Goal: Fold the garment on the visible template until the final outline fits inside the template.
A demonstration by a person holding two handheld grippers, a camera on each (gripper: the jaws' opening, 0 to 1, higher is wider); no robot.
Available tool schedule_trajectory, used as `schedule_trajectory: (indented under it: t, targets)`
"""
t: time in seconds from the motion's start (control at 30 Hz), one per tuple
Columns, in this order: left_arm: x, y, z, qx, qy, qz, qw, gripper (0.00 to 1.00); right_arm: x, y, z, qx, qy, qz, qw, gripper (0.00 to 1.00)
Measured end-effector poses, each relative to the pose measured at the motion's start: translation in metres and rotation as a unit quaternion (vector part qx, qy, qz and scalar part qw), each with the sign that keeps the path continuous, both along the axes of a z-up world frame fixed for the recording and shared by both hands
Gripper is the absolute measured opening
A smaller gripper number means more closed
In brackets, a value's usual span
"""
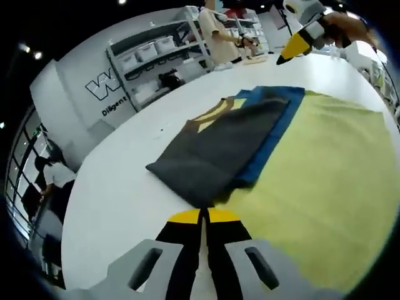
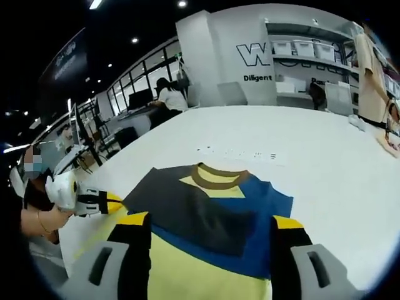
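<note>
Grey-folded garment [image 1: 215,156] is lying on the white tabletop [image 1: 125,187]; left gripper [image 1: 204,215] fingers are pressed together, right gripper [image 2: 209,228] fingers are seemingly spread empty.

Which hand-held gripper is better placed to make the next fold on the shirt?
Probably the left hand-held gripper: its shut jaws sit right at the grey folded edge of the shirt, while the right hand-held gripper is raised beyond it.

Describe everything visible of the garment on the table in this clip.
The garment is a soft knit shirt in dark grey, blue and yellow-green, with a brown ribbed collar. A grey part is folded over the blue; the yellow-green body spreads flat. It lies on the white table. Neither gripper touches it: the left gripper shut, the right gripper open.
</note>
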State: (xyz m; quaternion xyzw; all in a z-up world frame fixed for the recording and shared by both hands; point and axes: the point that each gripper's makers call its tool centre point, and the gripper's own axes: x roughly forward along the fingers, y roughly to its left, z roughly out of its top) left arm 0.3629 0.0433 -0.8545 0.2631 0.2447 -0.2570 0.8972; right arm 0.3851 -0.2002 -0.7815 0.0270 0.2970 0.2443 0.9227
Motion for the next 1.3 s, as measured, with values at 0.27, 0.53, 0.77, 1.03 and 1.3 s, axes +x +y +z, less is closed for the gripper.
schedule_trajectory:
  t: [0.27,0.53,0.77,1.03,1.3]
  targets:
    - [-0.001,0.003,0.000,-0.005,0.005,0.009,0.9999,0.00,0.014,-0.005,-0.018,-0.001,0.018,-0.020,0.9997,0.69]
    - [0.000,0.004,-0.001,-0.012,0.005,0.019,0.9997,0.00,0.038,-0.011,-0.033,0.008,0.026,-0.054,0.9981,0.52]
    - [0.000,0.005,-0.001,-0.014,0.007,0.019,0.9997,0.00,0.046,-0.015,-0.052,0.007,0.064,-0.084,0.9944,0.38]
    - [0.002,0.004,-0.002,-0.010,0.007,0.018,0.9998,0.00,0.048,-0.014,-0.062,0.023,0.083,-0.097,0.9915,0.14]
    - [0.002,0.004,-0.002,-0.007,0.006,0.015,0.9998,0.00,0.052,-0.023,-0.050,0.004,0.046,-0.095,0.9944,0.00]
